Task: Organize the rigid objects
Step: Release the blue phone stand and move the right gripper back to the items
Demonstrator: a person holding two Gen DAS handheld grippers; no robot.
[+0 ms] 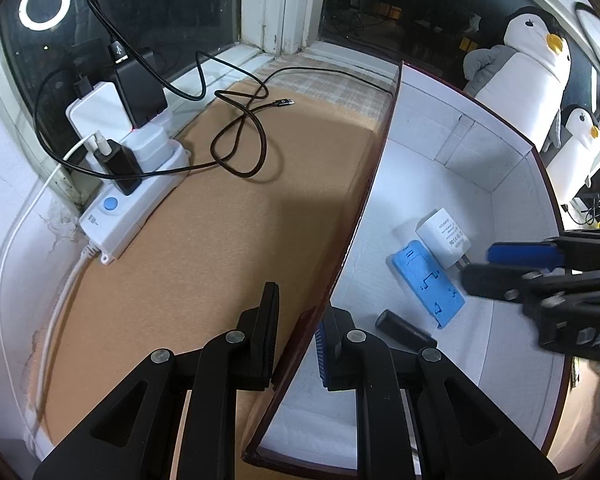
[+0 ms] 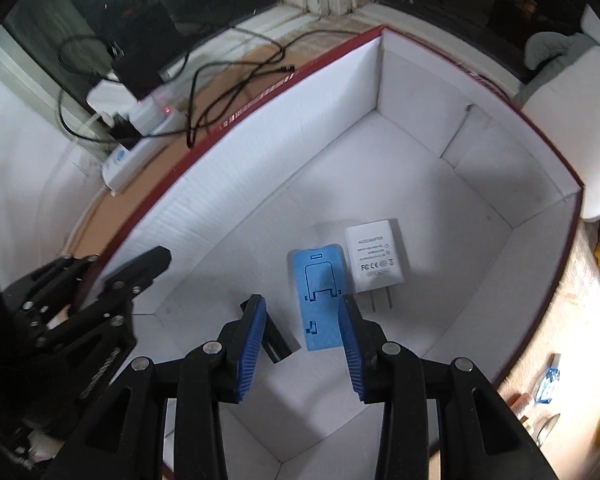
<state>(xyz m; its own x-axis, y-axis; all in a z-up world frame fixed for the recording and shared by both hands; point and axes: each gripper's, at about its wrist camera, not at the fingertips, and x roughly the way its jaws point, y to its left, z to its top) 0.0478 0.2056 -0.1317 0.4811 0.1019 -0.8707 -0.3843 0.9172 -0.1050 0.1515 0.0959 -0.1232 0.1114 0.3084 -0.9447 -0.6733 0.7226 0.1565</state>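
A white-lined box with a dark red rim (image 1: 364, 216) (image 2: 260, 92) holds a white wall charger (image 1: 444, 238) (image 2: 374, 256), a blue phone stand (image 1: 426, 282) (image 2: 318, 296) and a small black cylinder (image 1: 406, 330) (image 2: 274, 340). My left gripper (image 1: 296, 340) straddles the box's left wall, one finger outside and one inside, jaws apart with a small gap to the wall; it also shows in the right wrist view (image 2: 116, 276). My right gripper (image 2: 302, 344) is open and empty above the cylinder and stand; it shows at right in the left wrist view (image 1: 484, 266).
A brown mat (image 1: 220, 240) lies left of the box. A white power strip (image 1: 132, 200) with plugged adapters and black cables (image 1: 240, 136) sits by the window sill. Plush penguins (image 1: 528, 76) stand behind the box.
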